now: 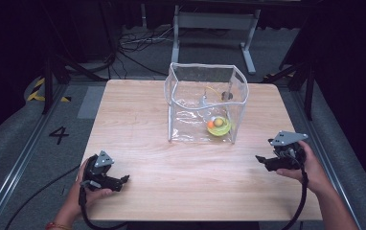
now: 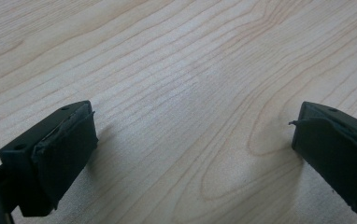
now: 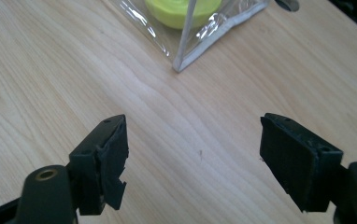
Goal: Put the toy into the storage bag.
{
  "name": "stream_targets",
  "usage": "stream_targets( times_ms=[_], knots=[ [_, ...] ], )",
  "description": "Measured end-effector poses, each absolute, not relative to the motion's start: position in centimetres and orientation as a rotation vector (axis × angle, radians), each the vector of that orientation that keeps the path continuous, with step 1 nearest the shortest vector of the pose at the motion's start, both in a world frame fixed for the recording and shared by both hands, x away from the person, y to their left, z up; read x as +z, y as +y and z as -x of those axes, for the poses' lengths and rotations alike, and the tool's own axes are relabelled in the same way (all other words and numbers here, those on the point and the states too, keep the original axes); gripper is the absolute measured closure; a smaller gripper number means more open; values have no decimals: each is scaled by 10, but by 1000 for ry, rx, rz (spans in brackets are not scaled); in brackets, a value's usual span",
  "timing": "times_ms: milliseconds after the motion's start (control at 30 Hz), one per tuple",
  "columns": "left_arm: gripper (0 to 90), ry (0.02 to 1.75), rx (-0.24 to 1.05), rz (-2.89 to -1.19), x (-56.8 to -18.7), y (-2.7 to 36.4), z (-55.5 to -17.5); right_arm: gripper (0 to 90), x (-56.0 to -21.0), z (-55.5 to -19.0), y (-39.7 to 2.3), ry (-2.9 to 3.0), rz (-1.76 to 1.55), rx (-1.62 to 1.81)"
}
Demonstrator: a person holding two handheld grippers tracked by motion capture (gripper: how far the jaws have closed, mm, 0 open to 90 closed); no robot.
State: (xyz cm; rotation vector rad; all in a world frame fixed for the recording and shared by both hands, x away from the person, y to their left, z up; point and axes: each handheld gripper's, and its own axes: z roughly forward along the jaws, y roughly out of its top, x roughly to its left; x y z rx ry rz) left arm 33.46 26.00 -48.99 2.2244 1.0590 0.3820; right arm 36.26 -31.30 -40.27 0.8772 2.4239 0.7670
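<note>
Both the left gripper and right gripper rest wide open and empty near the tabletop's front corners; approach the clear bag squarely.

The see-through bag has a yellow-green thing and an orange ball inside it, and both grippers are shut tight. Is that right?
Not quite. The clear bag does hold a yellow-green thing with an orange ball on it, as the high view shows. But the grippers are not shut: the left gripper and right gripper both have their jaws spread wide over bare table, as each gripper view shows.
</note>
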Motion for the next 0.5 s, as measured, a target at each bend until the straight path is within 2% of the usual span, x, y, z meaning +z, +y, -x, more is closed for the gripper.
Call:
stream_targets(
  times_ms=[500],
  knots=[
    [4, 1064, 382, -2223, -490, 260, -335, 242, -455, -339, -347, 2397, -937, 843]
  ],
)
